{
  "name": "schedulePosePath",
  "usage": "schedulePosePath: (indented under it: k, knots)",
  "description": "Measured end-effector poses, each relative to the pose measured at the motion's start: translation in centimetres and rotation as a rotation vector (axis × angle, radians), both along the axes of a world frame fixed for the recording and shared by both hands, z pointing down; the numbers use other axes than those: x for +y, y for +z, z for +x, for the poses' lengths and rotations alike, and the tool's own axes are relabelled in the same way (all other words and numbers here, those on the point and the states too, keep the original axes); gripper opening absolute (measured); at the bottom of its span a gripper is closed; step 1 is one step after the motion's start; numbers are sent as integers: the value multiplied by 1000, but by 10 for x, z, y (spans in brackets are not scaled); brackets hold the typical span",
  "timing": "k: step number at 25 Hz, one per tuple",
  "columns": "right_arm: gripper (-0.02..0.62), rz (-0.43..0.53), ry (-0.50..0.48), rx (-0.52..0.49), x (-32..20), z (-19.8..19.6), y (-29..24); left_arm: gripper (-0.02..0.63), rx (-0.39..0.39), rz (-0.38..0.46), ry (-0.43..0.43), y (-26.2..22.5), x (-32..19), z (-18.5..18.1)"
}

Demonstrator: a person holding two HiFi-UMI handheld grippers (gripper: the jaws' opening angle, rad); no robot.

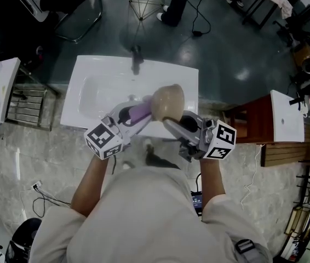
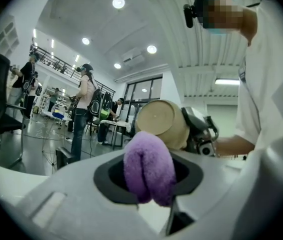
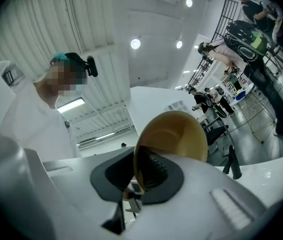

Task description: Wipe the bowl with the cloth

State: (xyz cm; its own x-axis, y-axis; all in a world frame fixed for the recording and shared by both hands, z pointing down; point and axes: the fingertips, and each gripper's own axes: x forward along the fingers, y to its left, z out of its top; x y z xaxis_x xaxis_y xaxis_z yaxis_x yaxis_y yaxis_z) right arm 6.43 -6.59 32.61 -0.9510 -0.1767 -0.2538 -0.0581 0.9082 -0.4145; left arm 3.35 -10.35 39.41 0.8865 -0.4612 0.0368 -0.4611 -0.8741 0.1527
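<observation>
My right claw (image 3: 140, 178) is clamped on the rim of the tan, glossy, round bowl (image 3: 177, 134), one jaw inside the wall and one outside. My left claw (image 2: 149, 176) is closed on a bunched wad of fluffy purple cloth (image 2: 149, 168), which bulges out past the jaw tips.

I take the white ceramic sink (image 1: 97, 86) as my landmark. Both claws hang over its near edge and the bowl sits above that edge, tipped on its side. The bowl's opening faces my right claw and its underside faces the cloth. The cloth is just beside that outer surface; I cannot tell whether it touches.

I judge the bowl stiff, light and slick, probably plastic or glazed. A pinch on the thin rim can twist or slip under sideways wiping pressure, so I would press gently and push towards the gripped side. The cloth is soft and springy, and it will flatten and mould to the curve. The hold near its middle leaves a good pad exposed.

The inside of the bowl looks bare and dry. I see nothing lying in the part of the sink that shows below the dark tap (image 1: 137, 59).
</observation>
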Motion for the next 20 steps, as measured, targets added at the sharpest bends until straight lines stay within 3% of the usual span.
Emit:
schedulePosePath:
  k: [7,11,16,20]
  knots:
    - [12,-88,157,26,-30,6,13,123,24,-7,45,-4,14,7]
    - [12,-110,249,187,-42,7,41,123,39,14,50,-12,17,11]
    - [12,-58,275,414,-39,6,70,123,-161,155,45,-13,18,21]
    - [12,-1,257,530,-33,6,80,123,-246,222,42,-11,18,23]
